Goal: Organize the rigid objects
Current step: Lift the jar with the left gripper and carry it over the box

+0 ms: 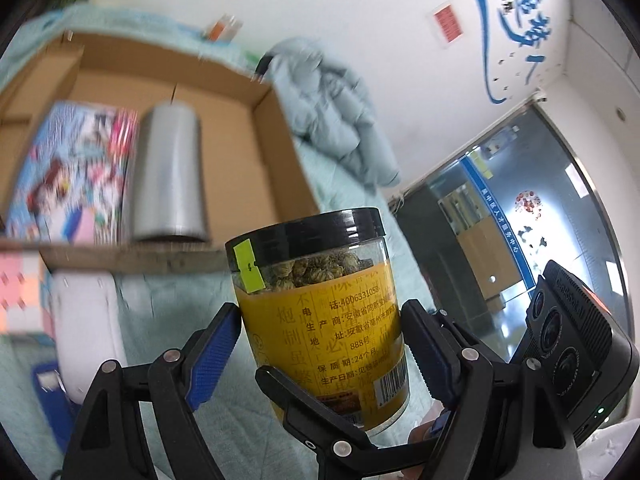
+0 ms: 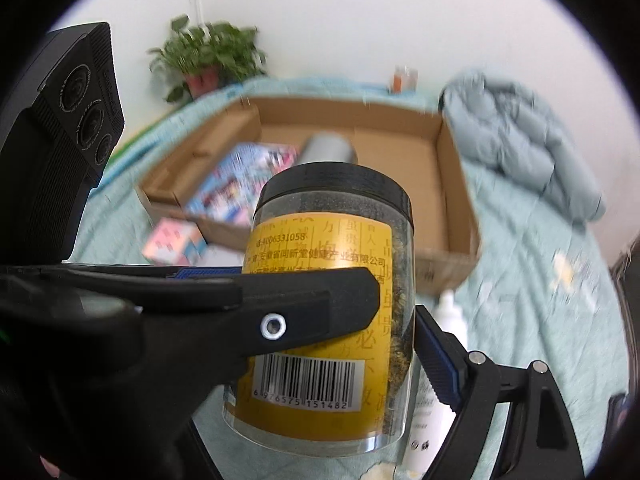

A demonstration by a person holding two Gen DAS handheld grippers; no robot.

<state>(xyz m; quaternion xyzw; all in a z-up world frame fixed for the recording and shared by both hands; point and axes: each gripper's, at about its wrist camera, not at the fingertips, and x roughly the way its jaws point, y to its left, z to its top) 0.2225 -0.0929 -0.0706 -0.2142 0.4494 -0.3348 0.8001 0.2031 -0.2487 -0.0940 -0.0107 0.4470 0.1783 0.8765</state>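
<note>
- So your left gripper (image 1: 320, 344) has its blue ribbed pads clamped on both sides of the jar (image 1: 320, 316), lower middle of the left wrist frame.
- Your right gripper (image 2: 396, 328) is on the same jar (image 2: 320, 304): one black finger crosses the front of the label, and the other blue pad sits against its right edge, so it's clamped too.
- Jar is clear smooth plastic, a plain cylinder with a ridged black lid (image 1: 308, 228), a yellow printed label and a barcode (image 2: 306, 384). Dried yellowish buds show through the clear strip.
- It stands upright, long axis vertical, lid toward the top of the frame, tilted a touch.
- Behind it, upper left, an open cardboard box (image 1: 280, 148) holds a dull silver cylinder (image 1: 170, 176) lying on its side beside a colourful flat package (image 1: 76, 176).
- Everything sits on a pale teal quilted cloth (image 2: 540, 280), with a puffy grey-blue jacket (image 2: 520, 136) bunched up at upper right.
- Hard to make out: the box contents are motion-blurred, the jar's base is hidden by gripper parts in the left view, and a white bottle (image 2: 450, 308) is mostly hidden behind the jar.
</note>
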